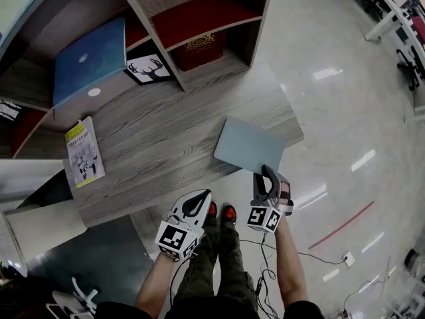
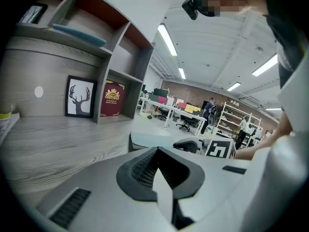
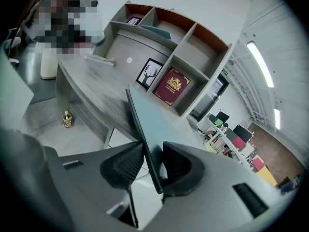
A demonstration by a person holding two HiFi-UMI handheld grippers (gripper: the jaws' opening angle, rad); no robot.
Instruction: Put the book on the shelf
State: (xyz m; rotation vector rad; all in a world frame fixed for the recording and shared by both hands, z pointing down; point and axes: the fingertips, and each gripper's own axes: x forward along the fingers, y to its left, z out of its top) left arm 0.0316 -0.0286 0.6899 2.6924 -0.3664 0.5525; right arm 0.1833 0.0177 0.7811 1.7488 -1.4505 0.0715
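Note:
A thin grey-blue book lies flat at the near right corner of the wooden table and overhangs its edge. My right gripper is shut on the book's near edge. In the right gripper view the book runs away between the pads of this gripper, one pad on each face. My left gripper hangs just off the table's front edge, to the left of the book, shut and holding nothing. Its closed jaws point across the table, with the book lying just beyond them.
The shelf unit stands at the table's far side. It holds a red book with a gold crest, a deer picture and a flat blue book. A yellow-and-white booklet lies at the table's left. Cables trail on the floor by the person's feet.

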